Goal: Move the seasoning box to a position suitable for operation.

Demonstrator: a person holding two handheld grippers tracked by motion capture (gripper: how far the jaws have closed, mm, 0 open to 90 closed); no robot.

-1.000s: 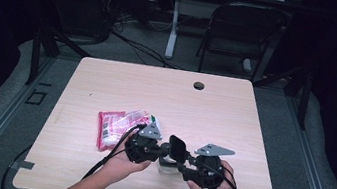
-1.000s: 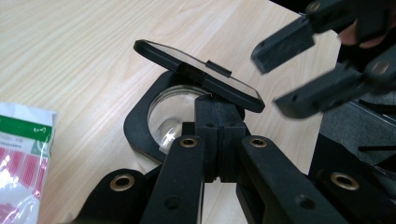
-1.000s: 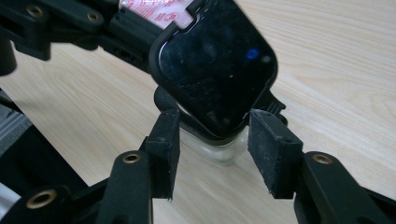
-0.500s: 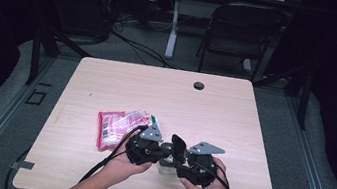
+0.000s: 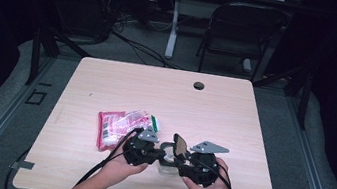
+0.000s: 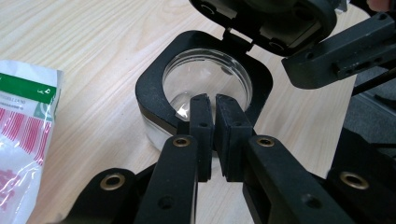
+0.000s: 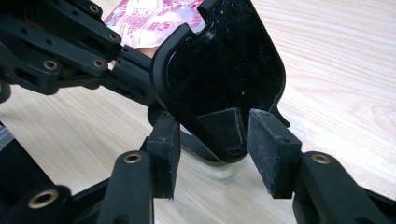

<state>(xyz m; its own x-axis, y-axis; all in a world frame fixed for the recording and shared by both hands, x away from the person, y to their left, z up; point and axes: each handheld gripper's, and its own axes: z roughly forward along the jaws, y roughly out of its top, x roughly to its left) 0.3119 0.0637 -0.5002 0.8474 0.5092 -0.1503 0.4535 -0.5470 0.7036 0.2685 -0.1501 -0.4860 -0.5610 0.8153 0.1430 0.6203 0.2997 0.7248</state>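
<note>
One clear round jar with a black square collar (image 6: pixel 205 79) stands near the tabletop's (image 5: pixel 254 117) front edge. My left claw (image 6: pixel 213 105) pinches its collar; my right claw (image 7: pixel 219 135), jaws apart and just closing, straddles its single hinged black lid (image 7: pixel 224 70). One pink-and-white plastic packet (image 5: pixel 119 125) lies left.

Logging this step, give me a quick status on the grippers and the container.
Left hand-held gripper pinching container rim. Right hand-held gripper open around raised black lid. Snack packet beside, not obstructing.
</note>
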